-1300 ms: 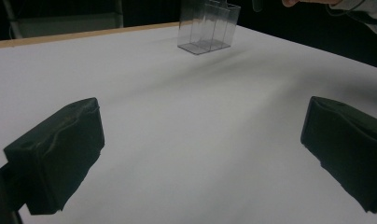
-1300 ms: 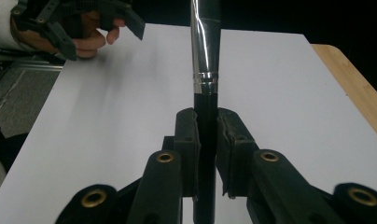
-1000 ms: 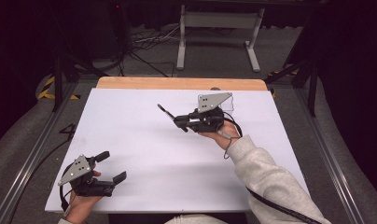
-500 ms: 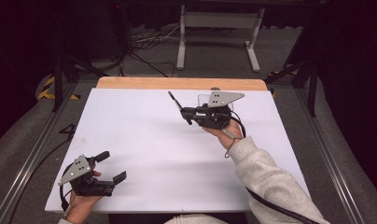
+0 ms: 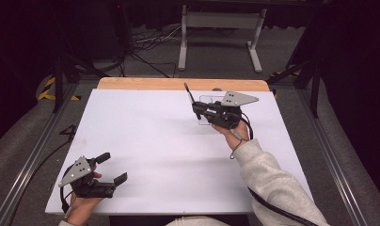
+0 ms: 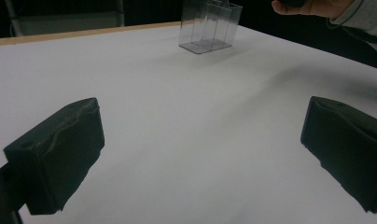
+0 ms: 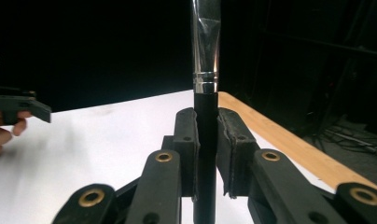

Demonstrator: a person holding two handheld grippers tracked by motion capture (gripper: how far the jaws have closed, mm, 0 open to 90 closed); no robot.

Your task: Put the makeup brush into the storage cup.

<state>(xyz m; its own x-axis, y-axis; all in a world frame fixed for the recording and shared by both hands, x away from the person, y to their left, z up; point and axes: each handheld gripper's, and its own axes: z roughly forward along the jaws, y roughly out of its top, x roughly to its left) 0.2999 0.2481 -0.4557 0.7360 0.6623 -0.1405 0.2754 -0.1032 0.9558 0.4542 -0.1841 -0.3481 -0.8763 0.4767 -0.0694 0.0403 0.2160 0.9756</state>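
Just in front of the clear holder [image 5: 210, 101], right gripper [image 5: 196, 105] is clamped on a black brush [image 5: 189, 94], handle between the pads, metal ferrule and tip sticking up and away past the holder's left side. Well short of the holder, at the table's [image 5: 146, 141] near-left corner, left gripper [image 5: 111, 167] gapes wide, nothing in it.

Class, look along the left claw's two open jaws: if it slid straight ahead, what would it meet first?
Probably the clear plastic holder at the far end of the white table; nothing lies between, though depth is hard to judge.
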